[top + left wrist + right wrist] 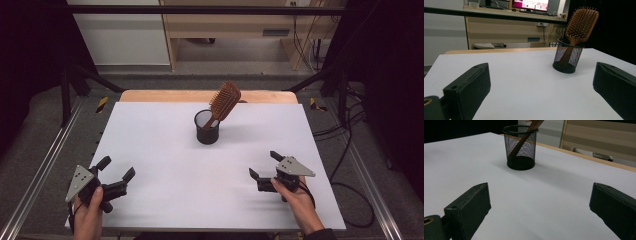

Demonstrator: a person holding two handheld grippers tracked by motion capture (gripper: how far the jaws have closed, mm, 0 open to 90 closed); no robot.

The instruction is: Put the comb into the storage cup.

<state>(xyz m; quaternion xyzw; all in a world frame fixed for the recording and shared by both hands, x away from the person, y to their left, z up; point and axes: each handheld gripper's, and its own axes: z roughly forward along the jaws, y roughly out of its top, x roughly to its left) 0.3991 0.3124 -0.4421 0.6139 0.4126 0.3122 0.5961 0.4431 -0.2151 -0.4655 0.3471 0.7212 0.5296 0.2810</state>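
Observation:
A black mesh cup (207, 128) stands near the far middle of the white table (165, 165). A wooden paddle hairbrush (225, 101) sits handle-down in it and leans to the right, bristles facing the camera. In the left gripper view the cup (568, 58) and brush (581, 23) stand ahead to the right. The right gripper view shows the cup (521, 147) with the brush handle (524, 141) inside. My left gripper (119, 170) rests open at the near left. My right gripper (265, 165) rests open at the near right. Both hold nothing.
A wooden strip (150, 96) runs along the table's far edge. Beyond it stand a pale wooden desk (225, 25) and a white cabinet (120, 35). Metal rails (45, 165) flank the table, and cables (350, 150) lie on the floor at right.

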